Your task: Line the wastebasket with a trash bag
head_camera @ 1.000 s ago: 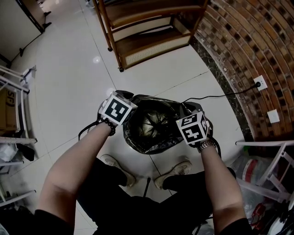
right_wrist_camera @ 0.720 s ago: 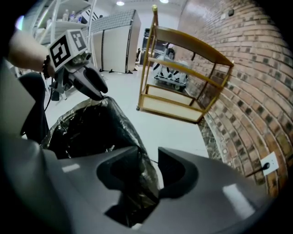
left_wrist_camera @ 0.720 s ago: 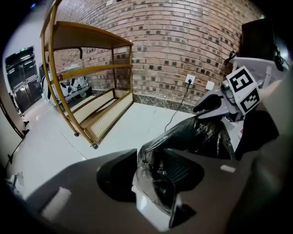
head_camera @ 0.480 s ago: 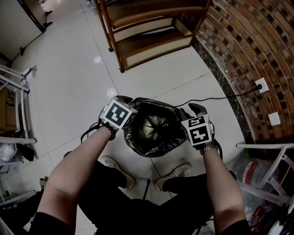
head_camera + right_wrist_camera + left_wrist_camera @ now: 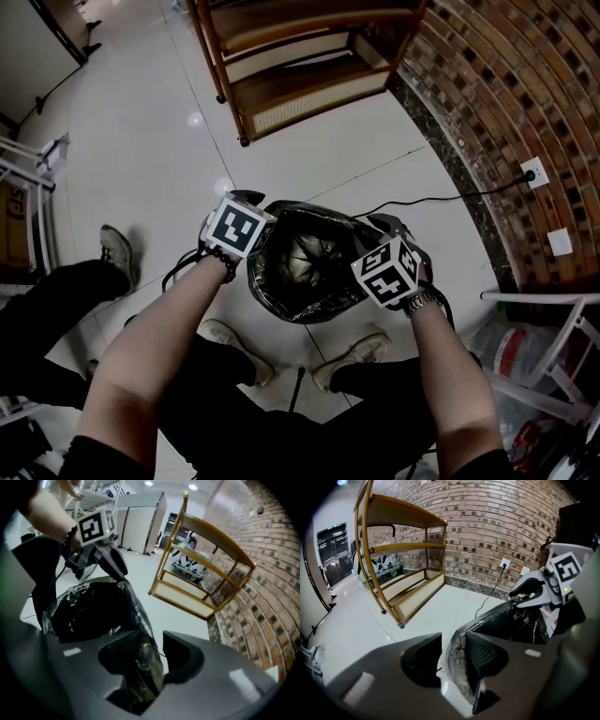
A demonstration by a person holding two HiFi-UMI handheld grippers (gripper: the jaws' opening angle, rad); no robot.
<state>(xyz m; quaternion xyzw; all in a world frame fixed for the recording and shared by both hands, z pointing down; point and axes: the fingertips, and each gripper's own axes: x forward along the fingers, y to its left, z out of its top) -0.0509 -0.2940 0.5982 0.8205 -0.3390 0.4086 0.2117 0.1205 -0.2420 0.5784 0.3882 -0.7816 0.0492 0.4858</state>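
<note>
Cuffing trash bag (image 5: 305,258) | left gripper (image 5: 453,639) at 10, right gripper (image 5: 151,637) at 3 o'clock: jaws just opened, film loose between | next, likely: regrip lower

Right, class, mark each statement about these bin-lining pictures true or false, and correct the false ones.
1. The black plastic trash bag gapes open at the top. True.
2. The wooden shelf trolley lies tipped on its side. False: it stands upright.
3. A black cable is plugged into the white wall socket on the brick wall. True.
4. The left hand-held gripper is shut with nothing between its jaws. False: its jaws stand apart, having just been opening, with the bag's rim between them.
</note>
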